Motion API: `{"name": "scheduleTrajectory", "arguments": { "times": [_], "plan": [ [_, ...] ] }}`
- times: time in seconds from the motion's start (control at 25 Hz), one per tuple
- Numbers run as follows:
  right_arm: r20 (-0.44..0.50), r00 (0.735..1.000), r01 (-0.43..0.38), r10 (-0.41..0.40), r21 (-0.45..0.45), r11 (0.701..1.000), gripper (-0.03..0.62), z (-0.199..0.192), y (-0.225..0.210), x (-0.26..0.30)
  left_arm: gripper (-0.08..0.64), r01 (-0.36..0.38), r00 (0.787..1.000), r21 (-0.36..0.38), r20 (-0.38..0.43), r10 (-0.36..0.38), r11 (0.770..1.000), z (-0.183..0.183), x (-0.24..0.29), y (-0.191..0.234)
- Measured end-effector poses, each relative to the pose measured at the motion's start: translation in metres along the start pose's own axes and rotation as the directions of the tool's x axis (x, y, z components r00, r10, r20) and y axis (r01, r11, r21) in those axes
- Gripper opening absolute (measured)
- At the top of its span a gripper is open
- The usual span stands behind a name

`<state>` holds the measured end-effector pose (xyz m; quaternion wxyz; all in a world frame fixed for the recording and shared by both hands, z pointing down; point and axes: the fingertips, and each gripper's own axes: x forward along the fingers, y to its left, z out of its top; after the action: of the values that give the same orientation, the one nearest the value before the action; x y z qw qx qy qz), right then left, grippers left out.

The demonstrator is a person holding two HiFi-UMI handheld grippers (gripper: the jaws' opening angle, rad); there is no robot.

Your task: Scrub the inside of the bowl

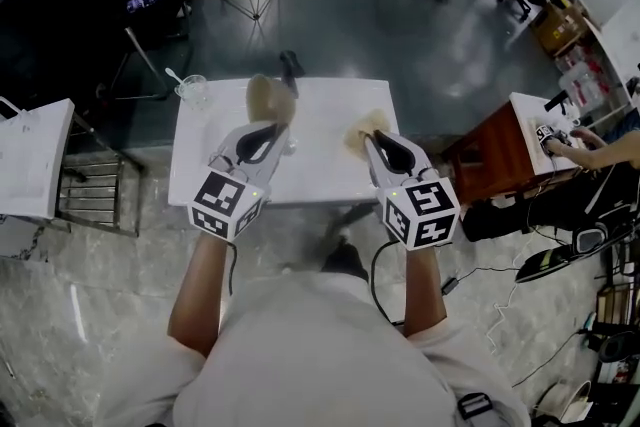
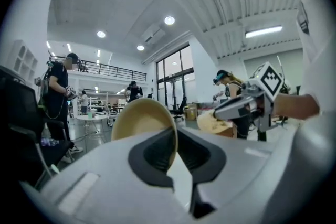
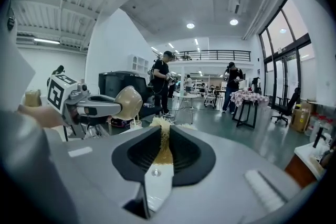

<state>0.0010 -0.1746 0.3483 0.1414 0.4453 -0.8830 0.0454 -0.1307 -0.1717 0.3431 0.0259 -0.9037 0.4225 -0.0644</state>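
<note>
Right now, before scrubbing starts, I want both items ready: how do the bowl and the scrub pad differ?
The bowl is smooth and tan; the scrub pad is pale, fibrous and frayed. The bowl is clamped by its rim in the left gripper, tipped on edge; the scrub pad is pinched in the right gripper. Both are held above the white table, apart.
</note>
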Motion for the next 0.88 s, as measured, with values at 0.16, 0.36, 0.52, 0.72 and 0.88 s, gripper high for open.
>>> {"name": "scheduleTrajectory", "arguments": {
  "times": [0.16,0.36,0.52,0.72,0.88],
  "plan": [
    [0.027,1.0,-0.006,0.006,-0.034,0.999,0.055,0.02,0.004,0.005,0.014,-0.056,0.998,0.047,0.0,0.056,0.997,0.014,-0.01,0.017],
    [0.062,0.998,-0.013,0.018,-0.085,0.996,0.055,0.043,0.012,0.008,0.014,-0.129,0.992,0.119,0.003,0.129,0.985,0.032,-0.022,0.035],
    [0.076,0.997,-0.014,0.024,-0.135,0.991,0.054,0.057,0.019,0.006,0.014,-0.177,0.984,0.158,0.021,0.175,0.971,0.046,-0.031,0.043],
    [0.066,0.997,-0.022,0.032,-0.153,0.988,0.054,0.057,0.019,0.009,0.014,-0.195,0.981,0.177,0.014,0.195,0.965,0.045,-0.031,0.046],
    [0.057,0.998,-0.011,0.02,-0.152,0.988,0.054,0.054,0.015,0.013,0.014,-0.187,0.982,0.174,0.005,0.189,0.967,0.04,-0.029,0.046]
  ]
}}
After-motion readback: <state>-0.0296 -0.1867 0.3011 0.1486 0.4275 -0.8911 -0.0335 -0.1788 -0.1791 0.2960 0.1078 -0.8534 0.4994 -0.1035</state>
